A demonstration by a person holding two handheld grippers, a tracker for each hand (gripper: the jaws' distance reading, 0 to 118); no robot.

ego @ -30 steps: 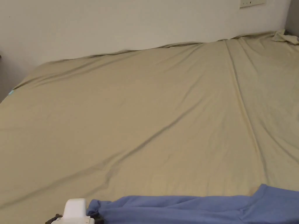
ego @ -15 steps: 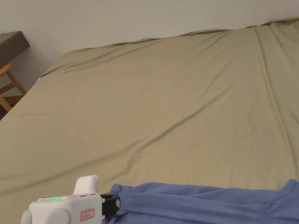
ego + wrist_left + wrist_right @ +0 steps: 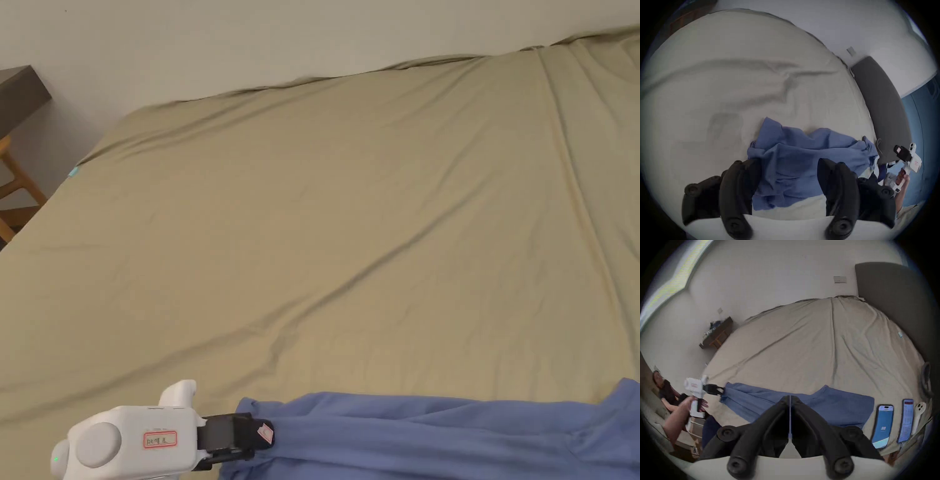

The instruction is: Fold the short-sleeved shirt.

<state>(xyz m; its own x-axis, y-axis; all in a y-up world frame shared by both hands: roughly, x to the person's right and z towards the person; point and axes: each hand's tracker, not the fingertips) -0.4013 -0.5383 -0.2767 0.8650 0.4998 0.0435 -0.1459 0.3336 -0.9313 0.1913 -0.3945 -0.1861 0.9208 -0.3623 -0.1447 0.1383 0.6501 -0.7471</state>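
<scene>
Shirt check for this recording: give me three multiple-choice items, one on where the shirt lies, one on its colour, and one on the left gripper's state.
1. Where does the shirt lie?
A) on a wooden table
B) on the bed sheet
C) on the floor

2. What colour is the shirt?
A) blue
B) red
C) white

3. The left gripper is:
A) shut on the shirt
B) shut on nothing
C) open

Key: 1 B, it lies rumpled on the beige sheet. 2 A, it is blue in all three views. 3 C, its jaws stand wide apart in the left gripper view.
</scene>
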